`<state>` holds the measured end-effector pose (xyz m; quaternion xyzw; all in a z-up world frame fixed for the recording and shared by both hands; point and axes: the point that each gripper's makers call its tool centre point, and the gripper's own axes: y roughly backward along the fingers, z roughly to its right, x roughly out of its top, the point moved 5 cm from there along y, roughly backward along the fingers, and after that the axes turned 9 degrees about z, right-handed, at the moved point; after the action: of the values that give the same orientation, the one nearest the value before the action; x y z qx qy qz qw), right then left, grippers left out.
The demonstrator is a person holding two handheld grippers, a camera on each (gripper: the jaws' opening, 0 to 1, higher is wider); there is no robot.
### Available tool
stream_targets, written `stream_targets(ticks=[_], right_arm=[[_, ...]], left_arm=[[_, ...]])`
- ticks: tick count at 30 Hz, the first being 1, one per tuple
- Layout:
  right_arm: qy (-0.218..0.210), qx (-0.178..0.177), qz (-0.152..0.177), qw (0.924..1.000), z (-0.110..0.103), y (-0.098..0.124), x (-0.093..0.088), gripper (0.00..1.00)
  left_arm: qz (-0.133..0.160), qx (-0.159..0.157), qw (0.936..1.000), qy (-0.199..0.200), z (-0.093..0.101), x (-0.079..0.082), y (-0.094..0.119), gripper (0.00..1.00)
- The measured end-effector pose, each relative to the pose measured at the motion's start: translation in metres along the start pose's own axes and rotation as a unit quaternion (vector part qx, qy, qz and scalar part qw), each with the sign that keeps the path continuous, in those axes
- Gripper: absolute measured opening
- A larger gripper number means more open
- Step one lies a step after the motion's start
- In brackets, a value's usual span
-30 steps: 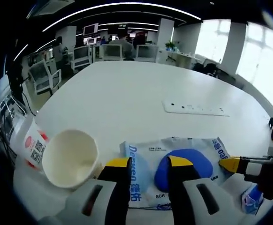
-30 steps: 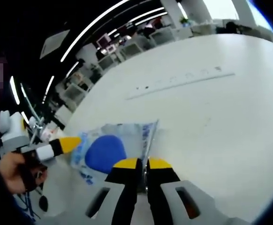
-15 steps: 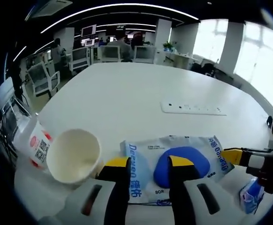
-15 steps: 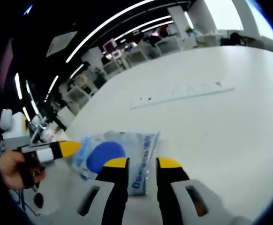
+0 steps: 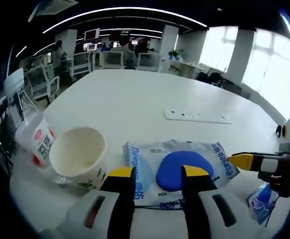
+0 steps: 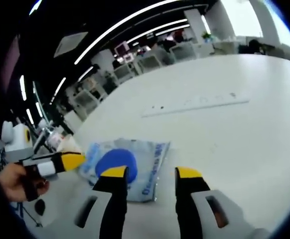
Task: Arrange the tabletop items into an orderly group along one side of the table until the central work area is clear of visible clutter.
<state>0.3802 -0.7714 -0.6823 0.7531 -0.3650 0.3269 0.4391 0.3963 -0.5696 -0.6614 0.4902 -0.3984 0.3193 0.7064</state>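
Note:
A white and blue wet-wipes pack with a round blue lid lies flat on the white table. My left gripper is open, its yellow tips just short of the pack's near edge. A white paper cup stands to the left, with a white labelled bottle behind it. My right gripper reaches in from the right beside the pack. In the right gripper view, the wipes pack lies ahead of my open right gripper, with nothing between the jaws. The left gripper sits at the pack's far side.
A long white power strip lies farther out on the table; the same power strip appears in the right gripper view. A small blue packet sits near the right edge. Office chairs and desks stand beyond the table.
My right gripper was shut on the pack's edge; it has opened, let go and drawn back a little. The pack now lies flat. The left gripper stays open.

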Motion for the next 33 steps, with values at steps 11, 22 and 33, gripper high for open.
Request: stream_targets(ticks=[11,22,33], right_arm=[[0.018,0.016,0.004,0.9997,-0.002,0.018,0.001,0.57],[0.023,0.045,0.025,0.9984,-0.008,0.047,0.001,0.72],[0.029,0.113,0.052,0.9919,-0.037,0.077,-0.003,0.88]], left_arm=[[0.038,-0.031,0.9988,0.001,0.005,0.002,0.019,0.44],[0.057,-0.082,0.9945,0.028,0.014,-0.015,0.046,0.66],[0.068,-0.124,0.9897,0.018,0.026,-0.026,0.082,0.78]])
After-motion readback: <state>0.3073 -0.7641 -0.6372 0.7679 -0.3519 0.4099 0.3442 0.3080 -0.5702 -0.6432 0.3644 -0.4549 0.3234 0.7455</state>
